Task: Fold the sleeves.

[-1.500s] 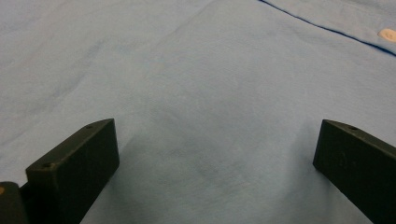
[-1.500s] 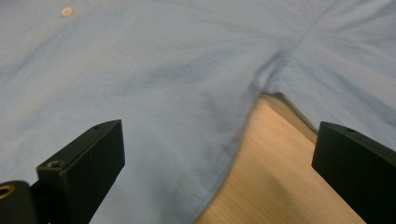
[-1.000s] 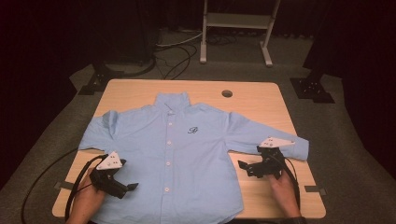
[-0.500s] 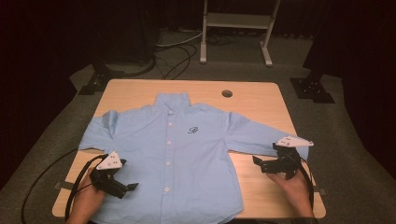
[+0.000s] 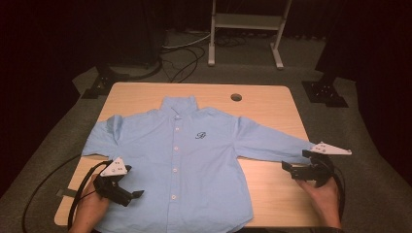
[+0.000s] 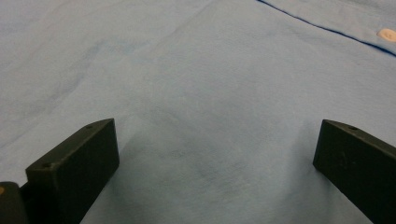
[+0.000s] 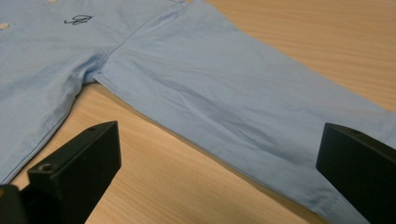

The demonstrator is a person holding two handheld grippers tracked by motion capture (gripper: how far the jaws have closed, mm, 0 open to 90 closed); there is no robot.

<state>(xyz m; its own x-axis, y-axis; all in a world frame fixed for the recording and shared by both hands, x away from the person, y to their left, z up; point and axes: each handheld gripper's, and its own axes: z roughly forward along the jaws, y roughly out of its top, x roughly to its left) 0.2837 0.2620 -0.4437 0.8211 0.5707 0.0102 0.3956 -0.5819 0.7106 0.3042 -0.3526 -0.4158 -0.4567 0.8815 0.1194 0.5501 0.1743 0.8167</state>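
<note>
On the table [image 5: 272, 204], high view: a shirt [image 5: 194, 165] lay flat, front up, collar at the far side, sleeves spread.
Left gripper [image 5: 135, 195], high view: it sat over the shirt's lower left front, jaws pointing toward the button line; how far apart they stood could not be told from there.
Right gripper [image 5: 287, 169], high view: it sat on bare wood just beside the right cuff, pointing at the sleeve.
Left gripper [image 6: 215, 182], own view: jaws stood wide apart, holding nothing, with shirt [image 6: 201, 84] cloth spread between and under them.
Right gripper [image 7: 219, 182], own view: jaws stood wide apart and empty; the sleeve [image 7: 243, 102] ran across between them over the table [image 7: 322, 42].
</note>
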